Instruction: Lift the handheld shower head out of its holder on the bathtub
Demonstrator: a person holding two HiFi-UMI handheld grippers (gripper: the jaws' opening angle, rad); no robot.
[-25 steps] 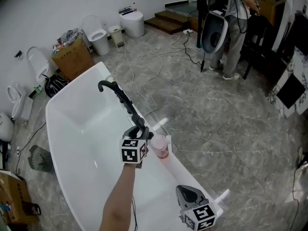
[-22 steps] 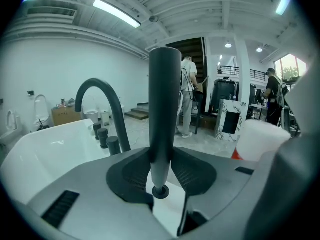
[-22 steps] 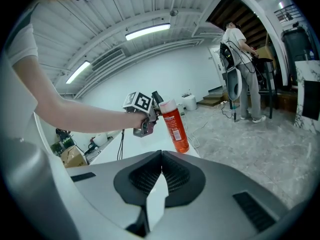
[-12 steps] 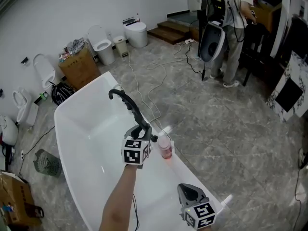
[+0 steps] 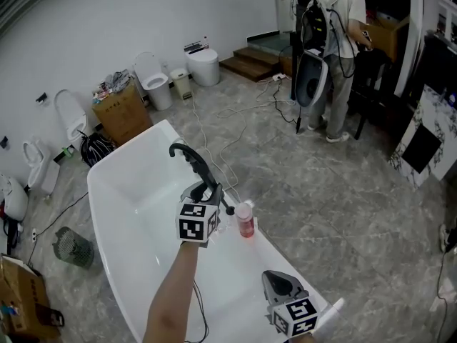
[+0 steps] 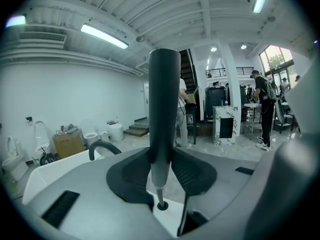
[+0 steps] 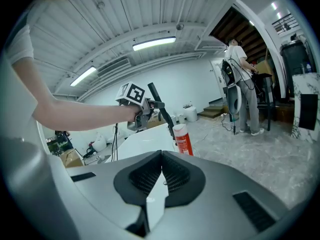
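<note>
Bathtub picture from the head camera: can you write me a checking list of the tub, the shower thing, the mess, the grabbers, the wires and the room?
Surface: white bathtub on a grey marbled floor.
Job's things: black shower head held over the tub; its holder cannot be made out.
Clutter: red bottle on the tub rim; cardboard box by the wall.
Grippers: left gripper shut on the shower head's handle; right gripper shut, empty.
Cables: loose cables snake over the floor beside the tub.
Surroundings: toilets along the wall; a person stands far off.
</note>
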